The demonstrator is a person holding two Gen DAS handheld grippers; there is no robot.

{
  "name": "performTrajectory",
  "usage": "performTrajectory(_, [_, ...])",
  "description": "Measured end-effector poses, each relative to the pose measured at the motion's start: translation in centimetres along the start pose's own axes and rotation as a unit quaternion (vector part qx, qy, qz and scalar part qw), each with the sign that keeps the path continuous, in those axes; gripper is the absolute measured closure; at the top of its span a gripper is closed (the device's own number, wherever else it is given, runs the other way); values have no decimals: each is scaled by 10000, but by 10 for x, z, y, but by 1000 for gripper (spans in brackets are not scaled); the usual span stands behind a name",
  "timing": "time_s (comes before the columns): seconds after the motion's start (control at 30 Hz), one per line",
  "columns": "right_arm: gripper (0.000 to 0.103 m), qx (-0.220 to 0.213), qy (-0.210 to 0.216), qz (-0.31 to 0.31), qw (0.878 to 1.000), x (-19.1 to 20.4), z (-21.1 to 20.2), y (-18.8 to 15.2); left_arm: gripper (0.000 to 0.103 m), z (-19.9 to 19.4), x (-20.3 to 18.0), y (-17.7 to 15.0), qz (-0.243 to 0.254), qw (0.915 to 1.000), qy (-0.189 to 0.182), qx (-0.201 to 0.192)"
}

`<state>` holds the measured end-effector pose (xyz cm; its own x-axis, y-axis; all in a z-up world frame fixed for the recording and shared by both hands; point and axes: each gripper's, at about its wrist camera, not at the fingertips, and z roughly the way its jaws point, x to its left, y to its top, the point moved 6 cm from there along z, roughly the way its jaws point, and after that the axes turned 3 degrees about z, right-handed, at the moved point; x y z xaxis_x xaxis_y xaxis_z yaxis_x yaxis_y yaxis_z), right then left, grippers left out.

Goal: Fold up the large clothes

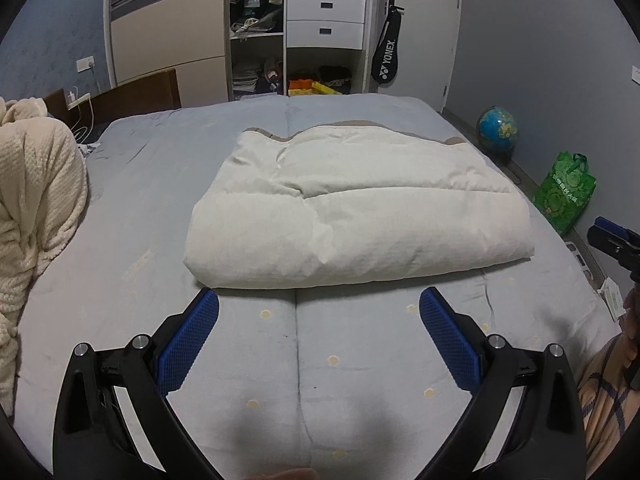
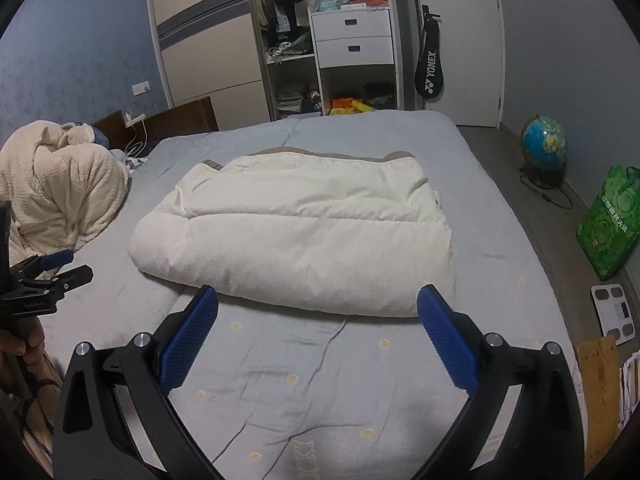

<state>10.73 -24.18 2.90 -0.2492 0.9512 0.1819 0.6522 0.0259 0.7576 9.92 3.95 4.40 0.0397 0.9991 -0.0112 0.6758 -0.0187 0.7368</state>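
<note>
A cream-white padded quilt (image 1: 356, 208) lies folded into a thick rectangle in the middle of the grey-blue bed (image 1: 140, 184), with a brown trim showing along its far edge. My left gripper (image 1: 319, 300) hovers open just short of the quilt's near fold, nothing between its blue pads. In the right wrist view the same quilt (image 2: 296, 236) sits ahead, and my right gripper (image 2: 317, 300) is also open and empty, its tips level with the near fold. The right gripper (image 1: 612, 240) shows at the left view's right edge; the left gripper (image 2: 48, 274) shows at the right view's left edge.
A heap of cream knitted blanket (image 1: 36, 208) lies on the bed's left side by the wooden headboard (image 1: 132, 96). An open wardrobe (image 1: 304, 28) stands beyond the bed. A globe (image 2: 543, 144), a green bag (image 2: 610, 220) and a bathroom scale (image 2: 614, 312) sit on the floor at right.
</note>
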Motion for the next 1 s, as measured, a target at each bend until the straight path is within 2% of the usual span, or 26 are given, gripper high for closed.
performTrajectory(0.4, [7, 165, -137, -38, 9998, -1, 10, -4, 6, 7, 2, 0, -40, 10000, -39, -2])
performTrajectory(1.0, [7, 144, -127, 12, 9998, -3, 10, -4, 6, 6, 3, 1, -32, 10000, -54, -26])
